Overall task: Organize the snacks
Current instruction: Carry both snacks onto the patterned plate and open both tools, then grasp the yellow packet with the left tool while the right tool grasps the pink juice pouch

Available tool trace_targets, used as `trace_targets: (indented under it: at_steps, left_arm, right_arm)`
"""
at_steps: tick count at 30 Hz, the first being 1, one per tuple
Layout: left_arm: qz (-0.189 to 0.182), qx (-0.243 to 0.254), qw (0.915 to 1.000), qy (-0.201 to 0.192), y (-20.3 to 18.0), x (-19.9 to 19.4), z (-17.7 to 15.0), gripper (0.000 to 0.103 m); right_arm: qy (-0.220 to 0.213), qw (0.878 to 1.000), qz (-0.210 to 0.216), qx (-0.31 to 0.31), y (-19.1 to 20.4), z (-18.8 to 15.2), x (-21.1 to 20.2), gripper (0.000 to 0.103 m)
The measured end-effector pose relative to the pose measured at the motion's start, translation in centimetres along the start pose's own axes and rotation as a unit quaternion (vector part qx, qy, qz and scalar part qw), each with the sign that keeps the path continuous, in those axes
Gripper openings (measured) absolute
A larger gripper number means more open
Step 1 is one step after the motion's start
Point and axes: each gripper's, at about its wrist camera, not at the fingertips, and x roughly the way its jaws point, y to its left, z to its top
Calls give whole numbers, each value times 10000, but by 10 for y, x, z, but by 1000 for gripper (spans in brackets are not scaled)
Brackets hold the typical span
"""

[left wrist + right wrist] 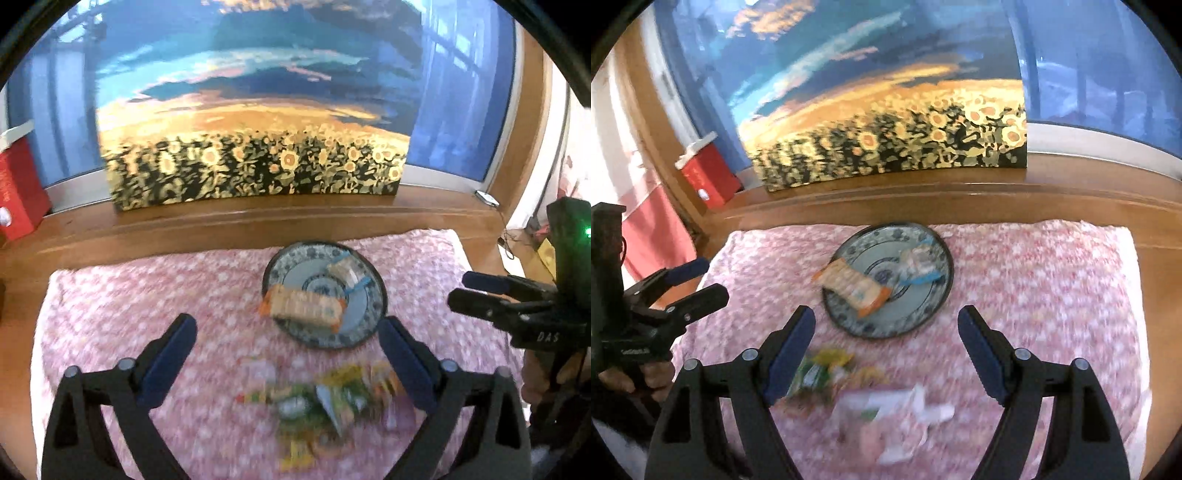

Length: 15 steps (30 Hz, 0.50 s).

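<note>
Left wrist view: the left gripper (286,345) has its black arms and blue-padded fingers spread wide, with nothing between them, above a pink cloth with white flecks (147,295) spread over a brown wooden surface (221,225). Beyond the fingertips, on the far middle of the cloth, sits a round blue-and-white patterned ceramic plate (365,314). An orange-ended biscuit packet (304,306) lies across the plate's near left rim, and a clear packet with blue ends (345,271) lies further back on its right side. Nearer, between the gripper's arms, a loose pile of green and yellow snack packets (325,402) rests on the cloth, blurred so that single packets are hard to tell apart. At the right edge the right gripper (456,291) comes in from the side; from here its fingers look close together, but in the right wrist view the right gripper (886,326) shows its jaws wide apart and holding nothing. There a white, blurred snack packet (886,410) lies on the cloth between the arms, just right of the green and yellow ones. At the far side, a sunflower-field painting (255,125) stands against a blue window, and a red box (18,192) stands at the far left.
</note>
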Motion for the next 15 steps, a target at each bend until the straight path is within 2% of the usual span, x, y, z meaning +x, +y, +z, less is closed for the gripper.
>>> trace_targets:
  at_steps: [2, 4, 7, 9, 11, 14, 15]
  left_arm:
    - [92, 46, 9999, 22, 0, -7, -16, 97]
    - [244, 135, 9995, 178, 0, -11, -38, 97]
    - [251, 99, 9979, 589, 2, -8, -73, 96]
    - [145, -10, 9954, 949, 4, -3, -95, 91]
    - [-17, -128, 9930, 1173, 6, -1, -111, 89]
    - [-745, -538, 9850, 1457, 11, 5, -130, 89]
    - [-826, -648, 9819, 1575, 12, 9, -135, 89]
  right_arm:
    - [5, 9999, -7, -122, 8, -19, -11, 81]
    - [192, 9997, -46, -129, 10, -42, -14, 81]
    - [701, 9973, -102, 210, 1, -77, -10, 75]
    - [895, 9950, -119, 417, -5, -94, -9, 74]
    - [1060, 9927, -136, 561, -10, -111, -8, 74]
    - [1380, 9883, -248, 606, -14, -135, 2, 74]
    - [1476, 9868, -310, 582, -14, -142, 6, 75]
